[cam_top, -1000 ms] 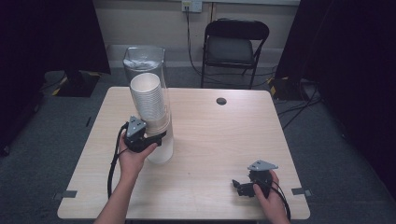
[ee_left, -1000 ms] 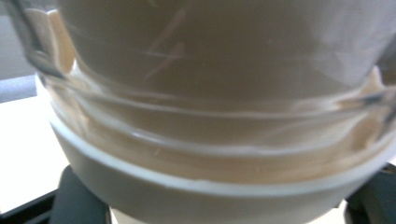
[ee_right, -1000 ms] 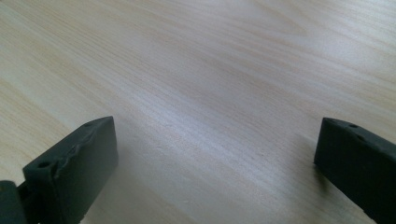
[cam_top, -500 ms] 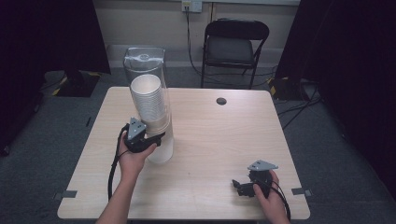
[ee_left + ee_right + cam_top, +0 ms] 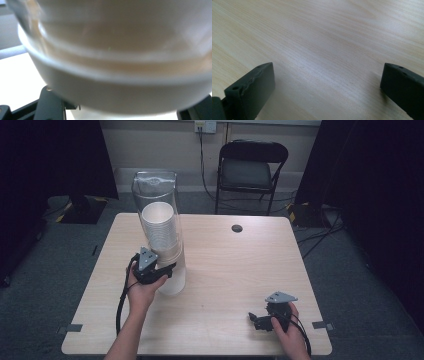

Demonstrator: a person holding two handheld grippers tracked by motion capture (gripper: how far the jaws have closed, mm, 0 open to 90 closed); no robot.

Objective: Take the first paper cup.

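Cups, too many to count, sat nested in one stack [image 5: 161,232] inside one clear tube [image 5: 156,190] left of the table's [image 5: 225,270] one dark hole [image 5: 237,228]. One left gripper [image 5: 167,268] had just been closing and clenched the stack's bottom cup [image 5: 120,92]. One right gripper [image 5: 256,319], nearer the person than the hole, rested with jaws spread, empty.

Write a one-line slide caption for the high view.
Left tool grips the bottom paper cup under a clear tube dispenser; right tool rests open on the wooden table.

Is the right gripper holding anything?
No, the right gripper has its fingers spread wide with just bare table between them.
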